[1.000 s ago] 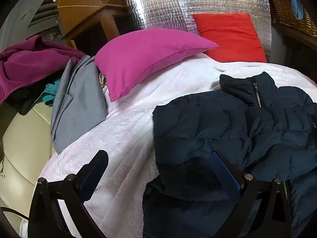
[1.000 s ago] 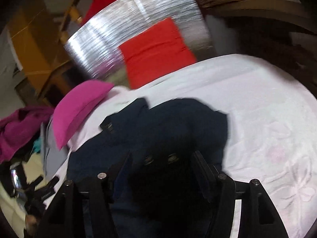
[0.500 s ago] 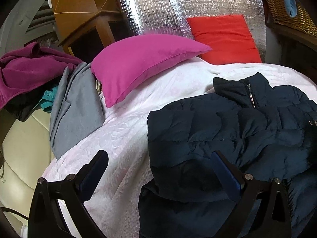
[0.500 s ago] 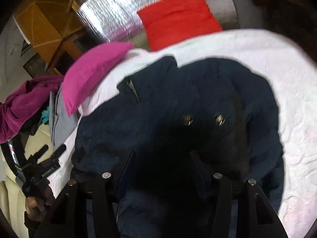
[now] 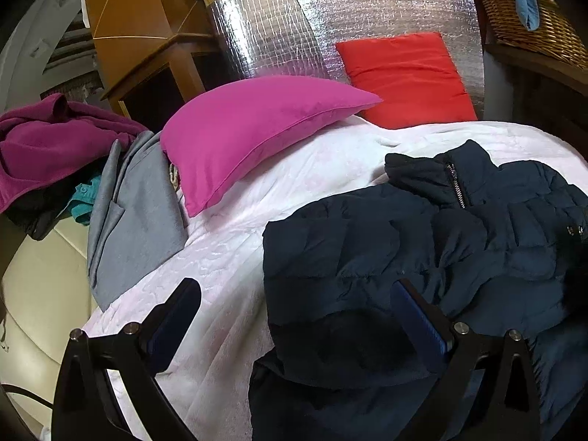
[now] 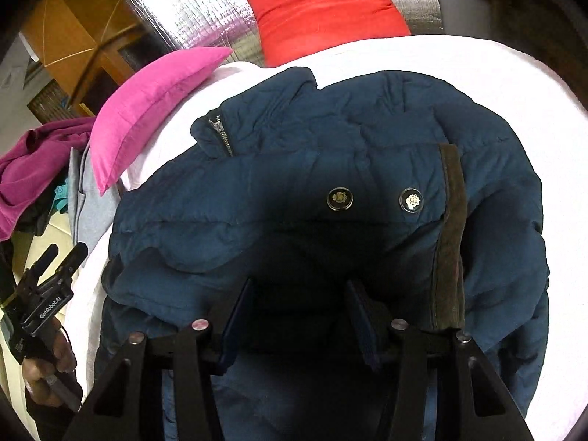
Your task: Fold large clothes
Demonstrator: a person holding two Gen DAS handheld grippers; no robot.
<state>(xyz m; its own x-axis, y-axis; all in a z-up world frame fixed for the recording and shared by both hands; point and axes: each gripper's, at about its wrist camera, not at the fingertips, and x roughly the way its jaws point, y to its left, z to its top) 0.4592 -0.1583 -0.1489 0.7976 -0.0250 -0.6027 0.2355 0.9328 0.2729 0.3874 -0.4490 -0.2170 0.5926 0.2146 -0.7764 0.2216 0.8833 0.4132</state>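
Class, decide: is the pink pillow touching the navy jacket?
Apart. The left wrist view shows white bedspread between the pink pillow and the navy jacket.

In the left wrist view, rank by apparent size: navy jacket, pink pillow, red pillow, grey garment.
1. Navy jacket, though nearest the camera.
2. Pink pillow.
3. Red pillow and grey garment look alike; the pillow lies farther off, so unranked.
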